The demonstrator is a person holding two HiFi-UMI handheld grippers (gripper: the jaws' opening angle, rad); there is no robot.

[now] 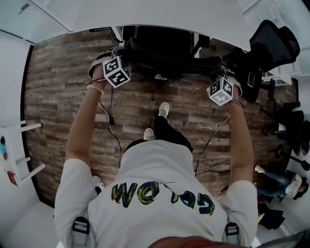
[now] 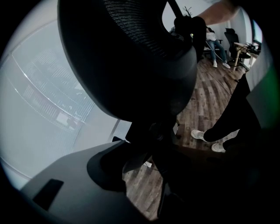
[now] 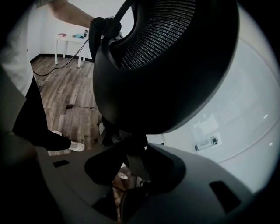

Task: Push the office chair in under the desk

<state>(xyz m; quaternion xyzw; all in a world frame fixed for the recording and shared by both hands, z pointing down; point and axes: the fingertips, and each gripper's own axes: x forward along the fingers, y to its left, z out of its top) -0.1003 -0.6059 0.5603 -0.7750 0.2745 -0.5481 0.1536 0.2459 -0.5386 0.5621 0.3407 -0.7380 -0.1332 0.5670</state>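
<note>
Both grippers [image 1: 125,54] [image 1: 224,73] on the office chair [image 1: 164,48]

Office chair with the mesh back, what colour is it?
The mesh-backed office chair is black; the right gripper view shows it best.

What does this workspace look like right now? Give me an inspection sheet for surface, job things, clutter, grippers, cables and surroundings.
Surface: wood plank floor; white desk along the top.
Job's things: black office chair, backrest at the desk edge, its front hidden by the desk.
Clutter: nothing seen.
Grippers: left gripper and right gripper at opposite sides of the backrest; right fingers closed on a chair strut; left fingers too dark to judge.
Cables: left cable and right cable trail over the floor.
Surroundings: second chair right; white shelf left; another person's legs lower right.
</note>
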